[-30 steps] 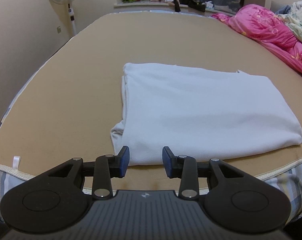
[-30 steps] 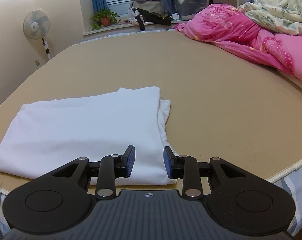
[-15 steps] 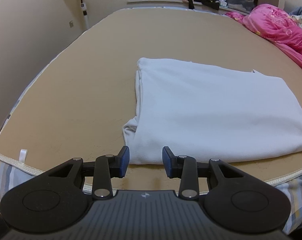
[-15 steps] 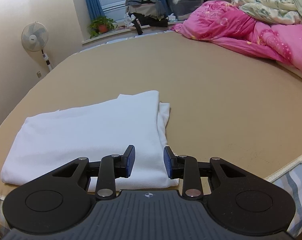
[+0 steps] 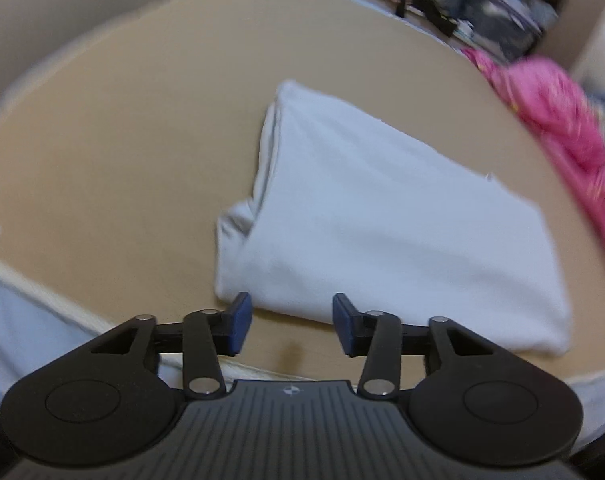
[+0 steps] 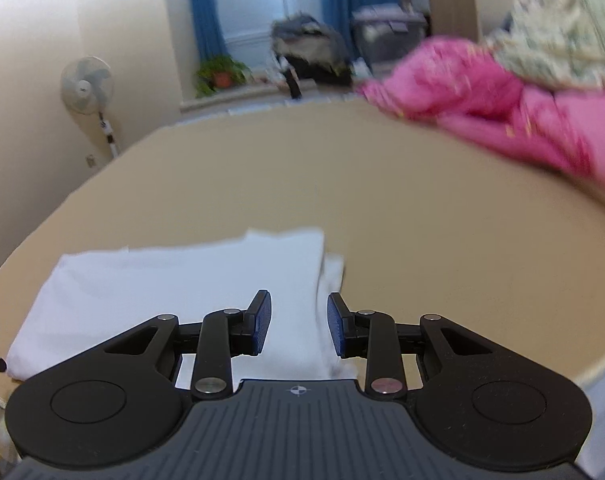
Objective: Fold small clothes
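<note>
Tan bed (image 6: 382,208), folded white cloth (image 5: 382,220) near its edge; pink quilt (image 6: 502,120), fan (image 6: 87,85), window plant (image 6: 220,74); left gripper (image 5: 291,324) opening, empty; right gripper (image 6: 298,324) parted, empty

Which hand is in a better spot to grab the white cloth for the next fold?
Probably the left. The left tool points down at the near corner of the white cloth, its jaws opening with nothing between them. The right tool hangs open over the cloth's other end, aimed flatter.

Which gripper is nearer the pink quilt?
Right. The right gripper is over the white garment's end toward the pink quilt; the left gripper, jaws opening, is at the far end.
</note>
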A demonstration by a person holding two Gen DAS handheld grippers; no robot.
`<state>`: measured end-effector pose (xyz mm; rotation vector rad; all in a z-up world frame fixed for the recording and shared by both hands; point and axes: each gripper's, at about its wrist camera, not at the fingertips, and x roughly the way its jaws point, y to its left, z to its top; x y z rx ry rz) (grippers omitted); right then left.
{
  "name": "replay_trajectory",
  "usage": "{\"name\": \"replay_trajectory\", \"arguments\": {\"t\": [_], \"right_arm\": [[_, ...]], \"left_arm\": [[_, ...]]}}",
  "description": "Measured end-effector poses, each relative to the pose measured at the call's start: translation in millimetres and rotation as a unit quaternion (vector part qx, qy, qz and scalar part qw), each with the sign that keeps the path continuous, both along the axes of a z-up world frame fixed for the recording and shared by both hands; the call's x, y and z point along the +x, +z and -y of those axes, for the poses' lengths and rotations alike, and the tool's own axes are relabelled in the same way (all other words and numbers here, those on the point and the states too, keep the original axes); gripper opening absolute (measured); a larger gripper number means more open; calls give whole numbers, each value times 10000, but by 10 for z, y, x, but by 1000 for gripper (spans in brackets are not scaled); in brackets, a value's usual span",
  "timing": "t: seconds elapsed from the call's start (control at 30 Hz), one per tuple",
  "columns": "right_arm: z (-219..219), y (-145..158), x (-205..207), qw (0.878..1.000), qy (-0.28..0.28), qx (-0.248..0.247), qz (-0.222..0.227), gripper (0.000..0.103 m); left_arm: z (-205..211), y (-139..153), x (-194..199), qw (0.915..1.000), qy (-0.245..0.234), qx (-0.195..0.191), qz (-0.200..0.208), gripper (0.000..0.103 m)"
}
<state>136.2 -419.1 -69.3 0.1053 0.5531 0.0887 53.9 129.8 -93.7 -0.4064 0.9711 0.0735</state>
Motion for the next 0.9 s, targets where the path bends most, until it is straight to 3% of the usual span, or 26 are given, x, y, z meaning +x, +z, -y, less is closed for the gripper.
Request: {"name": "replay_trajectory", "arguments": {"t": [0.13,0.23,0.3,0.47,0.63,0.7,0.73,0.8,0.83,0.9], "right_arm": [[163,0,115,9999,-65,89,5,32],[272,-185,228,9967,-423,520,-448,33],[286,-196,241,9945,-490,858,-340,33],[201,-245,296,9966,-376,674,-286,33],[240,-276,392,9949,-305,896,-361,33],[255,-278,422,9941,-330,962,-375,33],[267,-276,431,9936,-343,1005,-381,33],[289,-267,437,9928,-382,1067,-395,33],[305,-260,442,9923,-409,1098,-403,33],[356,-245,452,9910,-497,1166,-428,33]], "left_arm": [[-181,-206,155,9957,315,-756,-424,56],[-271,-352,269,9896,645,-1130,-607,57],[-357,-458,280,9825,1007,-1435,-627,58],[-476,-593,137,9577,2013,-2041,-248,58],[-366,-677,-35,9355,2822,-2105,300,55],[-298,-650,-35,9345,2957,-1938,402,50],[-271,-632,-20,9359,2993,-1814,399,34],[-238,-609,48,9468,2883,-1421,194,13],[-240,-568,84,9507,2801,-1321,143,7],[-173,-377,185,9636,2536,-844,52,6]]}}
